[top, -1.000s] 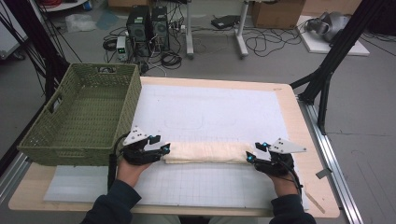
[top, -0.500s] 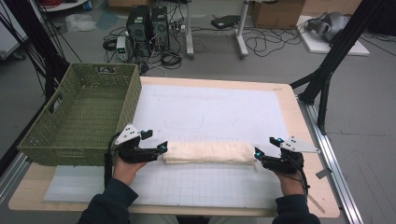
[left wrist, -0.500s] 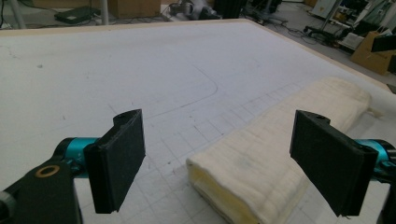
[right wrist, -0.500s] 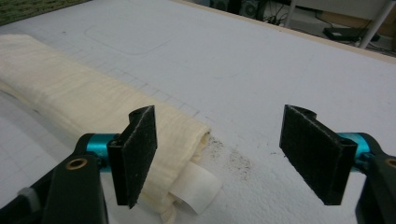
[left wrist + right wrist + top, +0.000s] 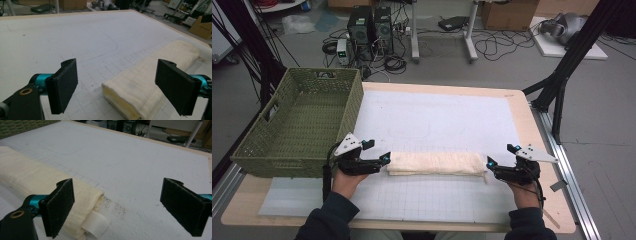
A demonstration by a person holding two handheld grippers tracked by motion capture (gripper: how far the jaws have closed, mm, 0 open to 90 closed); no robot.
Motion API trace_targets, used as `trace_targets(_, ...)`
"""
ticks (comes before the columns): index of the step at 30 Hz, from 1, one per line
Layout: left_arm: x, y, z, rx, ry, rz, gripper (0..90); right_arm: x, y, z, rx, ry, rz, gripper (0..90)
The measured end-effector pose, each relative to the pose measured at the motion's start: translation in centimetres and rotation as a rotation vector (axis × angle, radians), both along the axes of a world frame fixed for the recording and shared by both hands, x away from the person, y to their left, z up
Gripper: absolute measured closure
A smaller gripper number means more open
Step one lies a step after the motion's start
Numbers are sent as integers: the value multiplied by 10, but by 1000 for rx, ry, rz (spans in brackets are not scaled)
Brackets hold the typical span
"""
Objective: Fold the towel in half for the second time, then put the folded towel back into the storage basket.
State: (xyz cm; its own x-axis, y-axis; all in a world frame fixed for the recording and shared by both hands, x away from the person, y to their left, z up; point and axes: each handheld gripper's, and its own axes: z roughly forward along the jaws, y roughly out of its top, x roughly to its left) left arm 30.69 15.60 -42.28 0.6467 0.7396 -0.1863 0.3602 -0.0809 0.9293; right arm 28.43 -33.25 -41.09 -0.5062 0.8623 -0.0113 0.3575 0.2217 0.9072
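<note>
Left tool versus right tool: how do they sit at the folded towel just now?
The left tool sits at the folded towel's left end, beside the green basket; the right tool sits at its right end, near the table's edge. In the left gripper view the towel end lies between the jaws; in the right gripper view it lies by one jaw, with a white tag sticking out. Both have just been opening and grip nothing.

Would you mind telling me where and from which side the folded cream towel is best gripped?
Probably by its two short ends, one claw level from each side: the folded cream towel lies as a long flat bundle on the white mat, its layered ends facing outwards.
</note>
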Motion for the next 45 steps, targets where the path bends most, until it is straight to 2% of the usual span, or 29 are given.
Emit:
trace_targets(7, 1, 2, -1, 0, 8, 4, 188, 1, 2, -2, -5, 9, 8, 114)
trace_targets(17, 2, 0, -3, 7, 45, 0, 214, 0, 5, -4, -21, 17, 31, 115)
trace_targets(19, 2, 0, -4, 20, 59, 12, 212, 0, 6, -4, -25, 17, 35, 115)
trace_targets(22, 2, -3, -7, 31, 102, 17, 195, -1, 6, -4, -23, 19, 37, 115)
trace_targets(25, 1, -4, -8, 44, 114, 23, 197, -2, 6, -5, -23, 18, 39, 115)
trace_targets(29, 1, -4, -11, 52, 149, 17, 223, -1, 6, -6, -24, 28, 42, 115)
trace_targets(30, 1, -4, -11, 52, 149, 17, 239, -1, 7, -6, -25, 32, 43, 115)
trace_targets(33, 2, -4, -16, 62, 181, 11, 303, 0, 10, -7, -36, 35, 53, 115)
trace_targets(36, 2, -6, -18, 69, 200, 3, 325, 1, 11, -8, -43, 38, 59, 115)
trace_targets(45, 2, -11, -22, 85, 223, -20, 370, 1, 11, -9, -45, 43, 58, 115)
